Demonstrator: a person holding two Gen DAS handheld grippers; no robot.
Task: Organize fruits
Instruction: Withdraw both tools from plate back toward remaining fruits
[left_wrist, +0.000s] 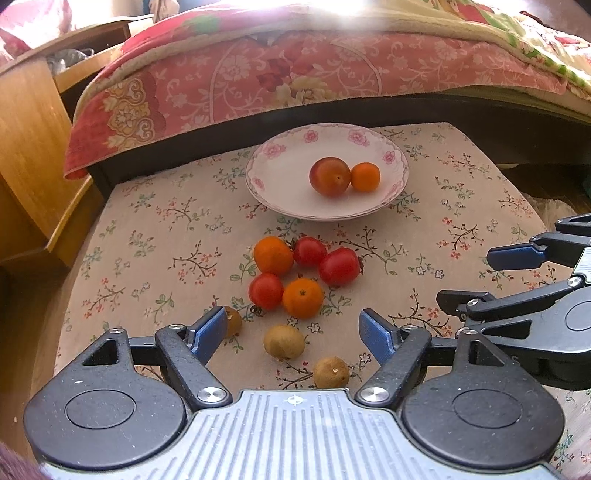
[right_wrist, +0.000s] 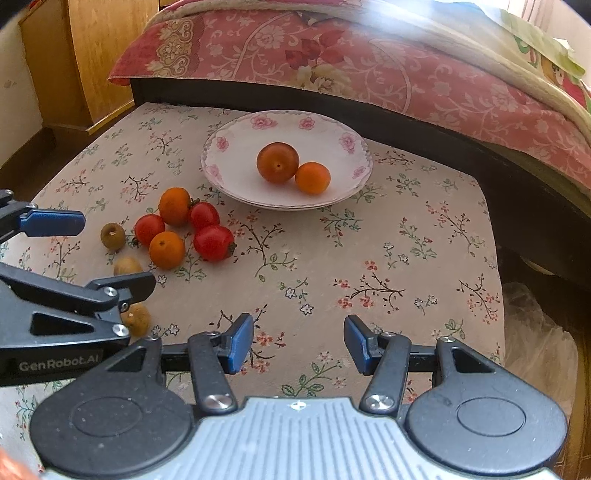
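Note:
A white floral plate (left_wrist: 273, 166) (right_wrist: 229, 173) at the back of the cloth holds a dark red tomato (left_wrist: 330, 176) (right_wrist: 277, 162) and a small orange (left_wrist: 365, 177) (right_wrist: 312, 178). In front of it lies a cluster of red tomatoes (left_wrist: 339, 266) (right_wrist: 213, 243) and oranges (left_wrist: 303, 298) (right_wrist: 167, 249). Three brown longans (left_wrist: 284, 341) (right_wrist: 113, 235) lie nearest. My left gripper (left_wrist: 293, 334) is open and empty, just above the longans. My right gripper (right_wrist: 298, 343) is open and empty over bare cloth; it also shows in the left wrist view (left_wrist: 476, 277).
The fruit lies on a floral cloth (left_wrist: 147, 236) (right_wrist: 406, 258) over a stool. A bed with a red quilt (left_wrist: 258, 77) (right_wrist: 406, 66) runs behind it. A wooden cabinet (left_wrist: 29, 155) (right_wrist: 99, 55) stands at the left. A plastic bag (right_wrist: 539, 343) lies at the right.

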